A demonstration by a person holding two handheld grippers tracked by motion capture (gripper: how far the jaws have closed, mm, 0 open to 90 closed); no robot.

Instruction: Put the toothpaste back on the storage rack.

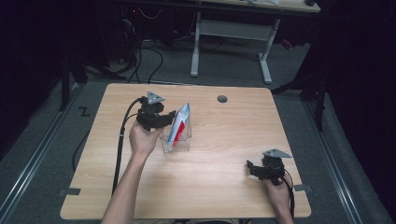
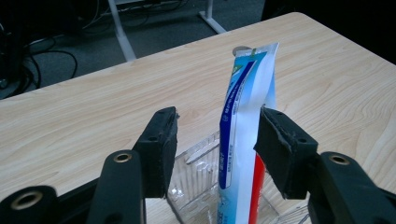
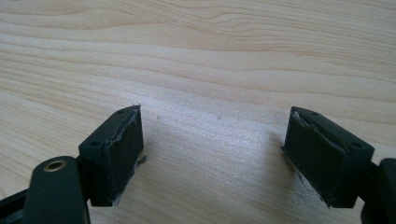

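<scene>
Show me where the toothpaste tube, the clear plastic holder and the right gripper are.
toothpaste tube [image 2: 238, 140]: left gripper view, on the blue and white side of its body.
clear plastic holder [image 1: 184, 142]: high view, on its front wall.
right gripper [image 3: 212, 154]: right gripper view, midway between its open fingertips.

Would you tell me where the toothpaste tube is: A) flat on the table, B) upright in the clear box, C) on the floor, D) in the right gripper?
B: the tube stands upright in the clear box, between the open left gripper jaws.
</scene>
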